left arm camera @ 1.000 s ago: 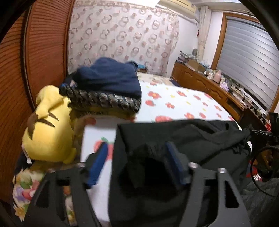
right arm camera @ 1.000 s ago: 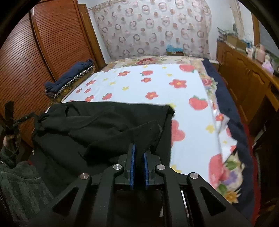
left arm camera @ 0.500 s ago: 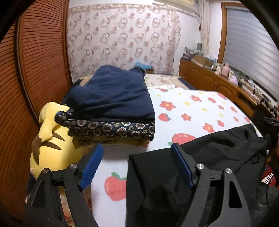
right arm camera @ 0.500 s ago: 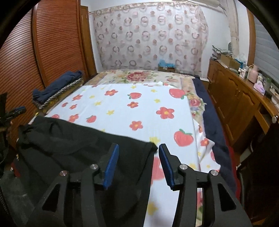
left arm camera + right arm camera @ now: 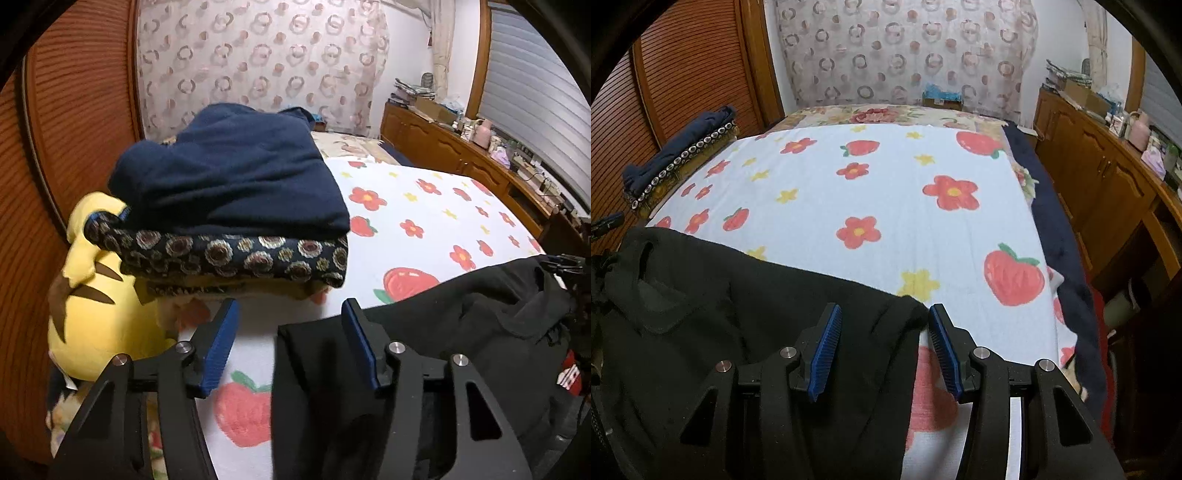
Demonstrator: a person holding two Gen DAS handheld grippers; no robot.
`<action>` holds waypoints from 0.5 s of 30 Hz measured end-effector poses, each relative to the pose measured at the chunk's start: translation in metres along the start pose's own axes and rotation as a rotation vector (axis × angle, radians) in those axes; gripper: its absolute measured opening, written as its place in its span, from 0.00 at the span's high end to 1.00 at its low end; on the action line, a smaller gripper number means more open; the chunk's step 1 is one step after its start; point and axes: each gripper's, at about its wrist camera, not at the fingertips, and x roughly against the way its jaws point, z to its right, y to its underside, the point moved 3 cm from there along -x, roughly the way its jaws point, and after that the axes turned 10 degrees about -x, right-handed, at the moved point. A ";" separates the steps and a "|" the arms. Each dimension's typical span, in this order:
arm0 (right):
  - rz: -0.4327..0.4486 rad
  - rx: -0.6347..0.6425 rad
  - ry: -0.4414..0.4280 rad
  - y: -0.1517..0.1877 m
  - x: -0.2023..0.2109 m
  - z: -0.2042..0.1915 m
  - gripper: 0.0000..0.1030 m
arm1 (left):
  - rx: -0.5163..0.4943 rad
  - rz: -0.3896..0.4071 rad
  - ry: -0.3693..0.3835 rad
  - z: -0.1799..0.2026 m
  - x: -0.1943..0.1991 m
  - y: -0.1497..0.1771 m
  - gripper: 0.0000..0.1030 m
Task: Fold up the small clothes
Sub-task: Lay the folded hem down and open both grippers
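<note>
A black garment [image 5: 746, 295] lies flat along the near edge of the bed, on the white sheet with red flowers and strawberries [image 5: 886, 192]. It also shows in the left wrist view [image 5: 461, 332]. My left gripper [image 5: 288, 339] is open over the garment's left corner; the corner lies between the jaws. My right gripper [image 5: 882, 343] is open over the garment's right corner, which lies between the blue pads [image 5: 827, 347]. Neither gripper holds cloth.
A stack of folded clothes, navy on top [image 5: 236, 177] over a dark floral piece [image 5: 236, 254], sits at the bed's left edge. A yellow plush toy [image 5: 92, 317] lies below it. Wooden closet doors stand left; a cluttered wooden dresser [image 5: 1108, 170] runs along the right.
Both grippers have opened and let go of the black garment, which now lies flat on the bed. Both have drawn back a little toward the near edge.
</note>
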 end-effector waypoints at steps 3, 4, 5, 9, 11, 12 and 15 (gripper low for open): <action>-0.001 0.011 -0.005 0.002 0.000 -0.002 0.50 | 0.005 -0.033 0.032 0.002 -0.008 0.006 0.45; 0.001 0.020 -0.003 0.003 0.000 -0.004 0.50 | 0.004 -0.044 0.044 0.003 -0.010 0.008 0.45; 0.000 0.022 -0.005 0.002 0.002 0.002 0.50 | 0.003 -0.051 0.049 0.004 -0.011 0.010 0.46; -0.004 0.022 -0.011 0.001 0.001 0.003 0.49 | -0.009 -0.076 0.070 0.010 -0.016 0.017 0.69; -0.004 0.030 -0.011 0.002 0.000 0.002 0.49 | -0.002 -0.085 0.081 0.014 -0.016 0.021 0.76; -0.005 0.040 -0.005 0.003 -0.001 0.001 0.49 | -0.010 -0.080 0.071 0.016 -0.015 0.022 0.78; -0.012 0.044 -0.013 0.003 -0.002 0.000 0.52 | -0.011 -0.079 0.069 0.018 -0.014 0.022 0.80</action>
